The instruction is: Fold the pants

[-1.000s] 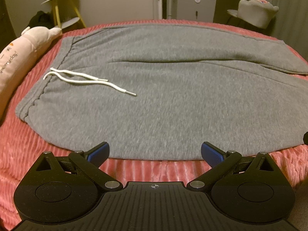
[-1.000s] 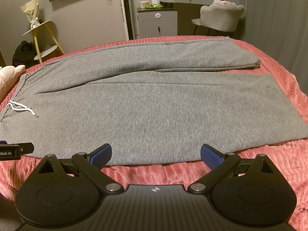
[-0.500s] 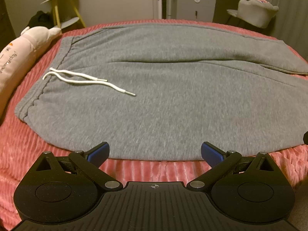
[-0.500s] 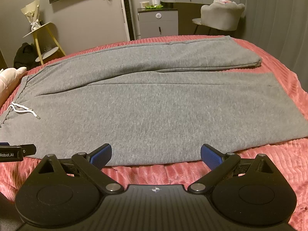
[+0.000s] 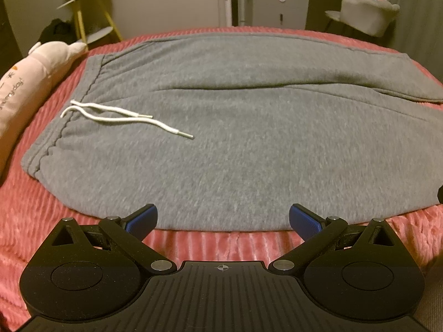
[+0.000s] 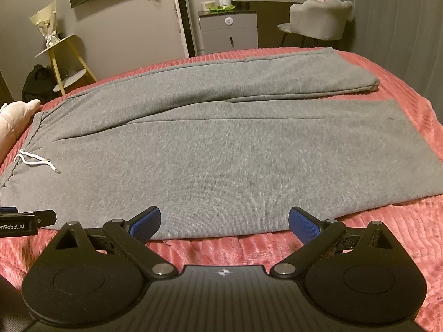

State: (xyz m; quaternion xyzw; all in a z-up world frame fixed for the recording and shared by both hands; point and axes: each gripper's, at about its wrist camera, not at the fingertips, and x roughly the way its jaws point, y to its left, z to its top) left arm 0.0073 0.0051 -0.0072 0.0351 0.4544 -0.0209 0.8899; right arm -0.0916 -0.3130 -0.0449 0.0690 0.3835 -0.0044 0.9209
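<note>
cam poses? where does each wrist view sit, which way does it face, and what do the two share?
Left wrist: on the left gripper, low at the near bed edge, facing the waistband half of the pants; own open fingers show.
Right wrist: on the right gripper, facing the leg half; own open fingers show.
Shared: pants, drawstring, pink bedspread.

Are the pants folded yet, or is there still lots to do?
Only the first bit looks done: the gray pants lie flat on the pink bedspread, both legs side by side, no fold yet. Both tongs, left and right, are open at the near edge, holding nothing. All the folding is left.
</note>
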